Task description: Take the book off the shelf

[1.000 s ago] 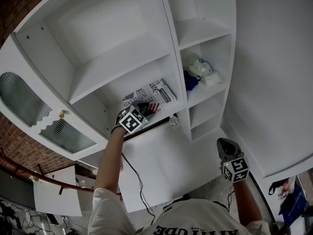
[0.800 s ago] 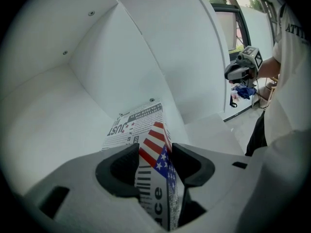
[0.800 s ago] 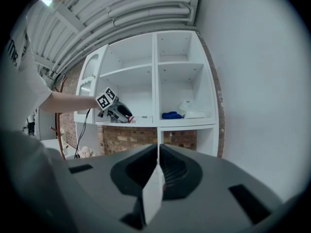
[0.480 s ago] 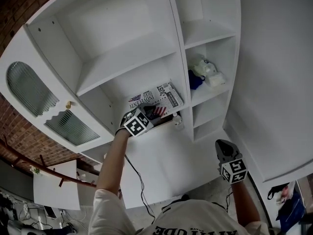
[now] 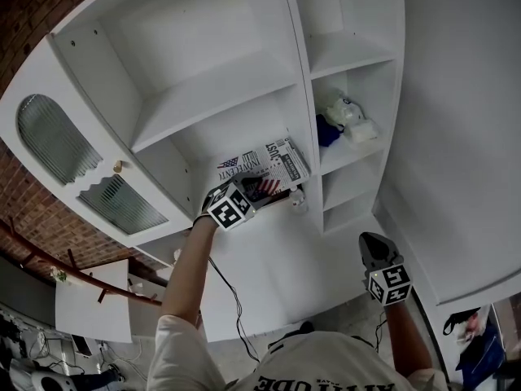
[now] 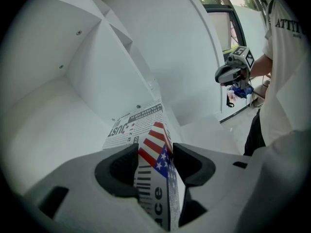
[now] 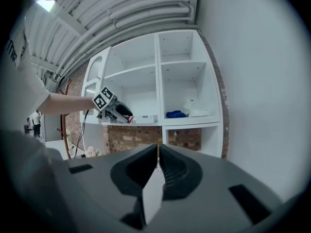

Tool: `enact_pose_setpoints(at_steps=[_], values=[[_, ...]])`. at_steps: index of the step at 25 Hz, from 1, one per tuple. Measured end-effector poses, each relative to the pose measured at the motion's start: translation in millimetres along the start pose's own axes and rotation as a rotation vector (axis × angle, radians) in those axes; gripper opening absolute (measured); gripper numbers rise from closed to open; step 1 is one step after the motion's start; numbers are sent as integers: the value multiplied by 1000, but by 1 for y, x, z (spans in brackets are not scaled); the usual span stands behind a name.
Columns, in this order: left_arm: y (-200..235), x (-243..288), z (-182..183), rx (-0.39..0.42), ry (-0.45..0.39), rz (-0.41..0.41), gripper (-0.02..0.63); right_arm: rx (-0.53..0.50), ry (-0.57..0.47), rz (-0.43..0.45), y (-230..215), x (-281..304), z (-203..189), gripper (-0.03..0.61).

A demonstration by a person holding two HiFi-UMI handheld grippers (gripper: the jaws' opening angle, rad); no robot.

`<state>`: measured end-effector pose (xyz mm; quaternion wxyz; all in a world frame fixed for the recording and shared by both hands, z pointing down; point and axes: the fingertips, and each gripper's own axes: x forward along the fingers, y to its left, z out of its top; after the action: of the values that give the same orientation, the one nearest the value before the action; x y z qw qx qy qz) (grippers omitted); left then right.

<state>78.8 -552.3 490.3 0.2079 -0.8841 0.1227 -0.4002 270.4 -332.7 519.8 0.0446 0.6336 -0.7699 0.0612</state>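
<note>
The book (image 5: pixel 273 161) has a newspaper-print cover with a stars-and-stripes patch. It lies flat on a shelf (image 5: pixel 203 96) of the white unit. My left gripper (image 5: pixel 254 189) is raised to the book's near end. In the left gripper view the book (image 6: pixel 138 125) runs between the two jaws, and the left gripper (image 6: pixel 155 161) is shut on it. My right gripper (image 5: pixel 370 241) hangs low at the right, away from the shelves. Its jaws meet in the right gripper view (image 7: pixel 158 155) with nothing held. That view also shows the left gripper (image 7: pixel 120 112) at the book (image 7: pixel 145 119).
The compartment right of the book holds a blue thing (image 5: pixel 327 130) and white bundles (image 5: pixel 348 119). A ribbed-glass cabinet door (image 5: pixel 57 141) stands open at the left beside a brick wall (image 5: pixel 32 218). A black cable (image 5: pixel 228 296) hangs below the left arm.
The head view has shifted slightly. My left gripper has kept its hold on the book's near end at the shelf. The right gripper has hardly moved.
</note>
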Motion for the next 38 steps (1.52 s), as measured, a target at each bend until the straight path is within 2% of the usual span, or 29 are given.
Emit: enact_pose_setpoints(at_steps=[9,14,19,28,31,38], values=[[-13,-6,0,8,6,-4,222,-2,-3,8,0,-4,-1,34],[-16,-4,-3,60,18,49,243,0,0,9,0,-5,-2,34],[-15,3,-8,174,67,178,259,1,4,7,-1,-5,-4,34],[-9,10,-15,525,232,527,262,3,19,8,5,-4,-6,34],[-10,8,-14,539,223,581,262,3,22,11,8,-5,-7,34],[-10,-1,-11,563,210,643,251,7,32,20,10,-12,-12,34]])
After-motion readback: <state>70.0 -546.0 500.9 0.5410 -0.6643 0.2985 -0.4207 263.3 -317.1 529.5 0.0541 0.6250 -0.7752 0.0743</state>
